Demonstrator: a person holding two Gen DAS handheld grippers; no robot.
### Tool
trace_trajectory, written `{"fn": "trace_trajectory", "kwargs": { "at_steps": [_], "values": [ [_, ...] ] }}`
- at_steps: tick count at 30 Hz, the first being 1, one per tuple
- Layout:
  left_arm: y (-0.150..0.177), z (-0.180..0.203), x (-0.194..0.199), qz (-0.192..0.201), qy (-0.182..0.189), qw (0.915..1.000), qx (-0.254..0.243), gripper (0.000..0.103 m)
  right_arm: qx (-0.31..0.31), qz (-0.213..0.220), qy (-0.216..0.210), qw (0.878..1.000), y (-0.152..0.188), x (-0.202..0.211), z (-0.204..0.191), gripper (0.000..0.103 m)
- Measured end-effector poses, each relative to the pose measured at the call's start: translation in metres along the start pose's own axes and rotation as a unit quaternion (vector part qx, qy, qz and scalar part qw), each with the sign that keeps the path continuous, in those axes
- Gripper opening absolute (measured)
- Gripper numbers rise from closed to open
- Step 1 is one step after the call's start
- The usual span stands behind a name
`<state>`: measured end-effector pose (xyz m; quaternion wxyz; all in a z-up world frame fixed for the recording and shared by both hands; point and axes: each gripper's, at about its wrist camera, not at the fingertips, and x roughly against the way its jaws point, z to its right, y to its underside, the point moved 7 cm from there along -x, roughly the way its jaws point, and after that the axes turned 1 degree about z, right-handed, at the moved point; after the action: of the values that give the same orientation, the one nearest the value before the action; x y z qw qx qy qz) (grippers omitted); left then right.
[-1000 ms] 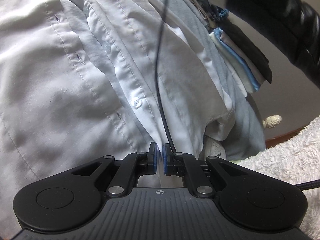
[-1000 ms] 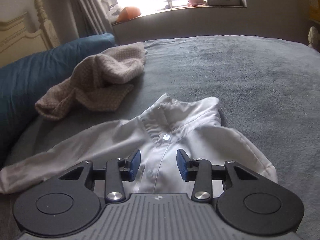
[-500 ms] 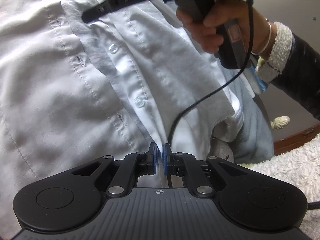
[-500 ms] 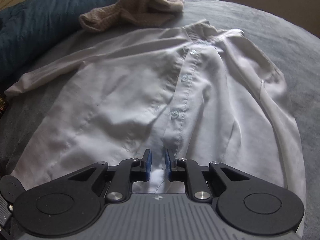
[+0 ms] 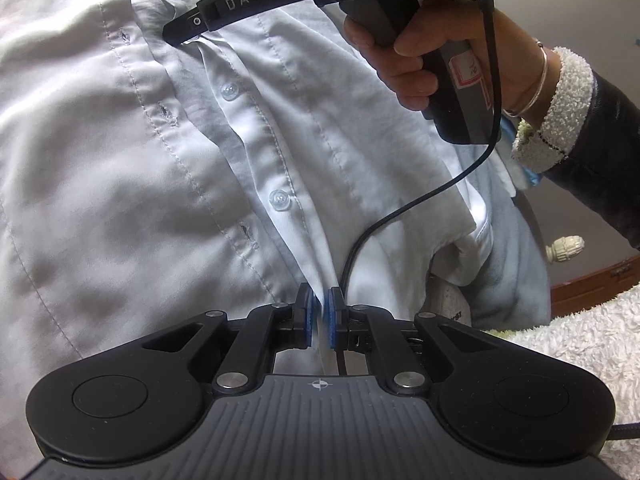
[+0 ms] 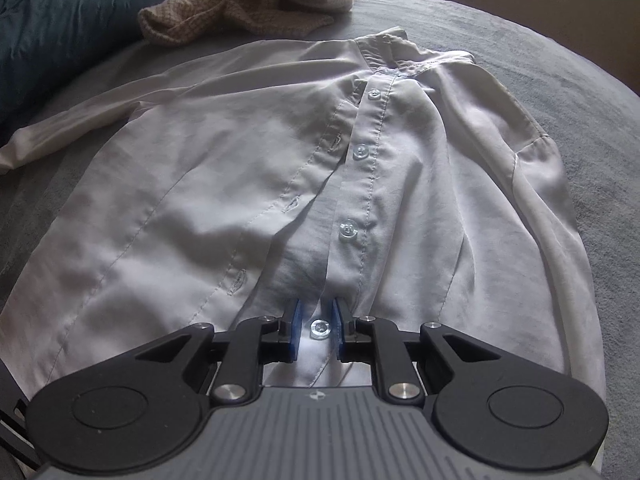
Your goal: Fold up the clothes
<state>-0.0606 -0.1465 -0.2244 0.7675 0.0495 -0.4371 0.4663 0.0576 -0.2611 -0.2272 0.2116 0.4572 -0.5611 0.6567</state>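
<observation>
I have the white shirt [image 6: 248, 184] spread face-up on the grey bed [image 6: 520, 28], collar at twelve o'clock in the right wrist view and hem toward me at six. No fold is in it yet: the body lies open and flat, the long sleeve [image 6: 68, 128] trails out toward nine o'clock, and the other sleeve bunches along the three o'clock edge. The front is unbuttoned, with the button strip lying loosely beside the buttonhole strip, so I judge this to be the straightening stage, early in the task.

My left tool [image 5: 319, 314] is pressed nearly together, pinching the edge of the placket near the hem. My right tool [image 6: 317, 330] has just been closing, and its blue pads now bracket the button strip with one button [image 6: 321, 329] lying between them; they look to be nipping the cloth, though a narrow gap shows. In the left wrist view that right tool reaches in from one o'clock, my hand [image 5: 404, 60] around its handle, its tip down on the placket further up the shirt.

A knitted beige garment [image 6: 240, 12] lies crumpled at eleven o'clock beside the blue pillow [image 6: 52, 28], untouched. Sleeves, sides and the final fold of the shirt all remain, then that second piece.
</observation>
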Motion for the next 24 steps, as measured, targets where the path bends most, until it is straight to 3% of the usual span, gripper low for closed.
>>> {"fn": "trace_trajectory", "kwargs": {
  "at_steps": [5, 6, 12, 16, 21, 24],
  "values": [
    [0.001, 0.004, 0.000, -0.001, 0.001, 1.0000, -0.004, 0.007, -0.024, 0.019, 0.005, 1.000, 0.001, 0.005, 0.004, 0.009],
    [0.001, 0.004, 0.000, -0.001, 0.001, 1.0000, -0.004, 0.007, -0.034, 0.024, 0.001, 0.999, 0.000, 0.007, 0.006, 0.001],
    [0.005, 0.008, 0.003, 0.002, 0.002, 1.0000, -0.007, 0.007, -0.113, 0.066, -0.062, 0.989, -0.009, 0.031, 0.014, 0.002],
    [0.005, 0.012, 0.005, 0.009, 0.000, 0.9999, -0.013, 0.007, -0.109, 0.079, -0.063, 0.989, -0.015, 0.037, 0.009, 0.002],
    [0.006, 0.014, 0.011, 0.017, 0.002, 0.9997, -0.018, 0.007, -0.141, 0.109, -0.118, 0.977, -0.021, 0.045, 0.004, 0.002],
    [0.006, 0.017, 0.008, 0.011, 0.001, 0.9997, -0.020, 0.007, -0.134, 0.106, -0.132, 0.976, -0.022, 0.042, -0.004, 0.002]
  ]
}}
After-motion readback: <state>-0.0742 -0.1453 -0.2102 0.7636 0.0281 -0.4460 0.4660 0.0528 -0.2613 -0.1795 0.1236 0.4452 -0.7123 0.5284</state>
